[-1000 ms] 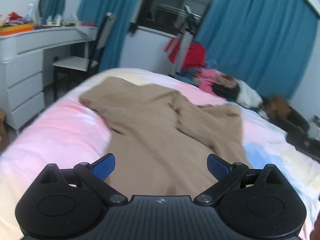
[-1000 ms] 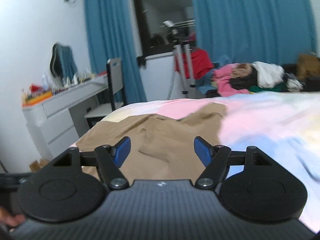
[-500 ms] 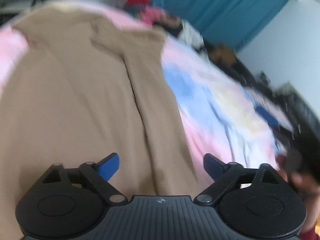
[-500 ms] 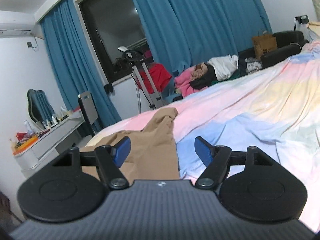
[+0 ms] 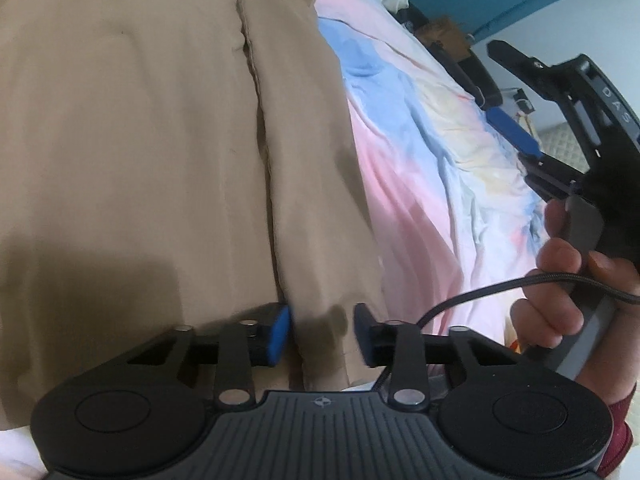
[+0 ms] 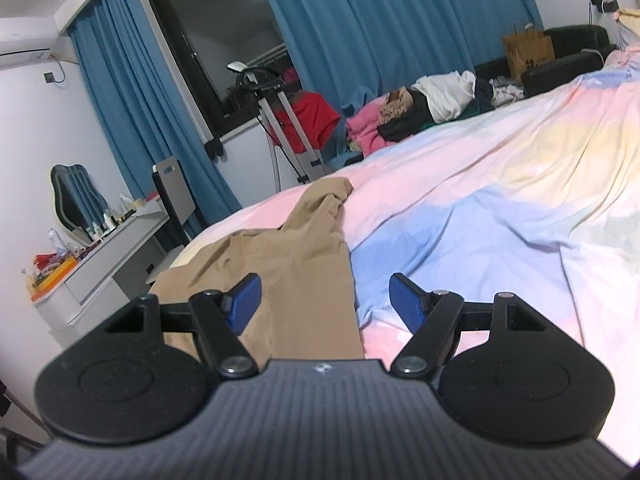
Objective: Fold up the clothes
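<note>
On the pastel bedspread the tan garment lies spread. Left gripper, jaws narrowed but not closed, straddles a raised ridge at its near edge; it could pinch one layer only and drag the cloth askew. Right gripper, jaws wide apart, hovers over the garment's right border.

Soft indoor light, fisheye-warped edges
</note>
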The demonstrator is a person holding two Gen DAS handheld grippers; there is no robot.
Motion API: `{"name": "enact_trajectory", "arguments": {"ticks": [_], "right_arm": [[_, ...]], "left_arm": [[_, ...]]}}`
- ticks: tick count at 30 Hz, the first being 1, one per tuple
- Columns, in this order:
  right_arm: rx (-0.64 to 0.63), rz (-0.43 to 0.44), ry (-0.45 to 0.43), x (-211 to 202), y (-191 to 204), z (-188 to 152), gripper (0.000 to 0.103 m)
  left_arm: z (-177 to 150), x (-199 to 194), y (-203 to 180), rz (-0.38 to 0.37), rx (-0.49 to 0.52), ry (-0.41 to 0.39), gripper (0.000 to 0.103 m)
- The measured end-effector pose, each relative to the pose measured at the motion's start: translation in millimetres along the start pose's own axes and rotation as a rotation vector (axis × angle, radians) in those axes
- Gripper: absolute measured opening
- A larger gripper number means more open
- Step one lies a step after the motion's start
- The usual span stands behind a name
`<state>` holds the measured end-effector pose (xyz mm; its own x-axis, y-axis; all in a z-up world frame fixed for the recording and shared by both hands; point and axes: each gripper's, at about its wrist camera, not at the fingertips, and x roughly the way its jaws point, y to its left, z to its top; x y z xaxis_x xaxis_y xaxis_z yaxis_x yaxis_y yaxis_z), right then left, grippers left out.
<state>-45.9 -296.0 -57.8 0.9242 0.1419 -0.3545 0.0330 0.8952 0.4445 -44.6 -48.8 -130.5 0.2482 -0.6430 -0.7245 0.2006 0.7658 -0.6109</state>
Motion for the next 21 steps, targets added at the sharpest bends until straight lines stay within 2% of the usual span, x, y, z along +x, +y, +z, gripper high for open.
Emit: {"name": "enact_trajectory", "arguments": {"ticks": [1,4,6,10,16,18,21], "right_arm": [[0.0,0.002,0.008,1.6,0.4,-1.0,0.073],[-0.012,0.0,0.03,6.7,3.7,-4.5,0.073],[-0.024,-0.004,0.043,9.6,6.2,-6.8,0.073],[-0.039,-0.003,0.068,13.7,8.5,-10.5,0.073],[-0.059,-0.002,0.104,19.9,11.6,-15.8,0.073],[-0.062,0.001,0.114,21.5,12.2,-16.9,0.073],[-0.078,0.004,0.123,22.3,16.0,-19.3,0.073]], "left_arm": [[-0.4,2.1,0.8,0.005,0.002,0.008,0.016],[-3.3,1.9,-0.5,0.014,0.026,0.001,0.007],[-3.1,-1.9,-4.4,0.009,0.042,-0.015,0.004],[-3.5,-21.2,-8.3,-0.016,0.051,-0.053,0.002],[-7.7,-39.6,-1.8,-0.037,-0.016,-0.084,0.002],[-10.6,-43.1,2.9,-0.024,-0.029,-0.093,0.002],[-12.2,-38.4,2.7,0.043,-0.015,-0.087,0.002]]}}
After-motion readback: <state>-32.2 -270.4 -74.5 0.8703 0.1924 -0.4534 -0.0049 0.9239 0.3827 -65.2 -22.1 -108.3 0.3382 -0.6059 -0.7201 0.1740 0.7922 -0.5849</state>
